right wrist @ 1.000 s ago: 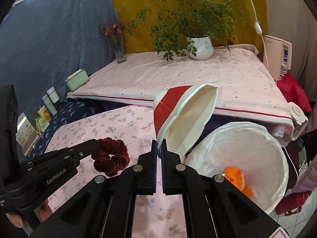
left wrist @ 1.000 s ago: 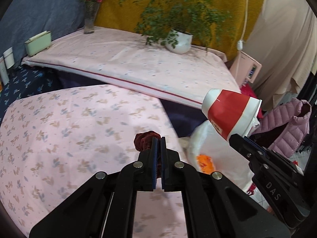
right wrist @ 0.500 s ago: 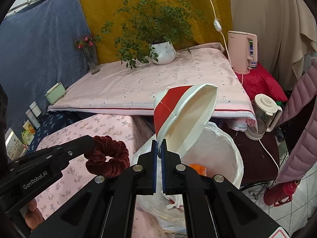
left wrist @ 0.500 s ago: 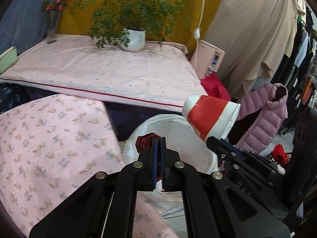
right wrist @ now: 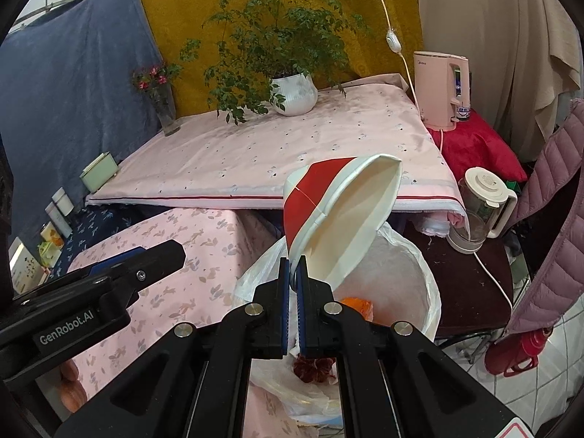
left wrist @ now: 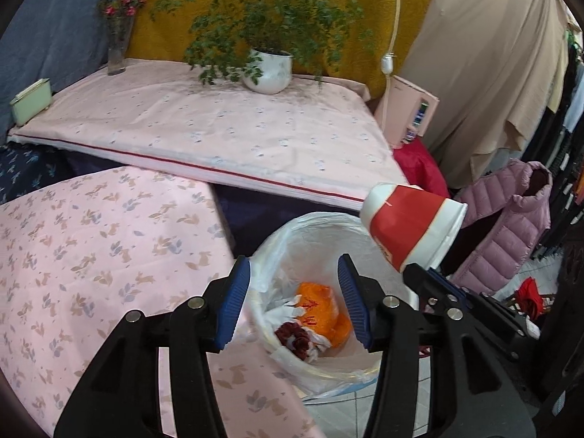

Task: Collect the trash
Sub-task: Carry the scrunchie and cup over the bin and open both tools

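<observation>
Dark red velvet scrunchie [left wrist: 296,339] lying inside the white plastic-lined trash bin [left wrist: 292,233], beside a crumpled orange wrapper [left wrist: 321,310]. Left gripper [left wrist: 294,297] above the bin, jaws wide apart, empty. Right gripper [right wrist: 293,284] closed on the rim of a tilted red-and-white paper cup [right wrist: 339,219]. Adjacent: pink floral-clothed table [left wrist: 91,248].

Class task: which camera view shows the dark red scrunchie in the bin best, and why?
The left wrist view: the scrunchie lies unobstructed in the lined bin, beside orange trash. In the right wrist view, the right hand-held gripper hides most of it.
</observation>
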### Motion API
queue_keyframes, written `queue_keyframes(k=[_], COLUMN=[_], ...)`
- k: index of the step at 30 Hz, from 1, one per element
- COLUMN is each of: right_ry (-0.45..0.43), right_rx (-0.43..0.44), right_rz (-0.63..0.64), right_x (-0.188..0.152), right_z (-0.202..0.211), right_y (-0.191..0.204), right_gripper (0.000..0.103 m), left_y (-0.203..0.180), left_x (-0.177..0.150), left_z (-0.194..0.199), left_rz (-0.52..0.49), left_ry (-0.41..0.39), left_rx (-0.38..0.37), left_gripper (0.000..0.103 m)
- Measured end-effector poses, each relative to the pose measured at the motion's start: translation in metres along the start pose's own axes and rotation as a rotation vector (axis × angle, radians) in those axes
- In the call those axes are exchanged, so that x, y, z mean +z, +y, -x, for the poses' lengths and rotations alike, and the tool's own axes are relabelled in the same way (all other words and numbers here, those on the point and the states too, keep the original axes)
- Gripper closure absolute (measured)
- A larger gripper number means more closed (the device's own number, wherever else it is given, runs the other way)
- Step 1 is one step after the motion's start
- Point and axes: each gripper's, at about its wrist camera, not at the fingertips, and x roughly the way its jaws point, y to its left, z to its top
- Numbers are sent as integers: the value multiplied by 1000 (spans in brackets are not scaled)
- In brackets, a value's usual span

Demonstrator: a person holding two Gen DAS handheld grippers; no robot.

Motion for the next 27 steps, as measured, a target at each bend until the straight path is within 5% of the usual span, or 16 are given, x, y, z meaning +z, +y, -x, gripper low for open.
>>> queue_keyframes(k=[11,15,18,27], right_ry=[74,70,54,55], right_rx=[47,15,-1,-18], right_rz=[32,46,55,93], right_x=[-11,-10,-8,-5], right_z=[-24,-23,-19,-4], right_y=[23,29,30,36], right_gripper=[99,84,69,52], left_y=[48,54,58,56], left_x=[-10,-12,-15,-25], left_z=[1,7,9,17], left_rz=[74,84,87,48], left_ry=[20,-5,-5,-11], left_rx=[149,203,223,277], left_gripper=[51,32,32,23])
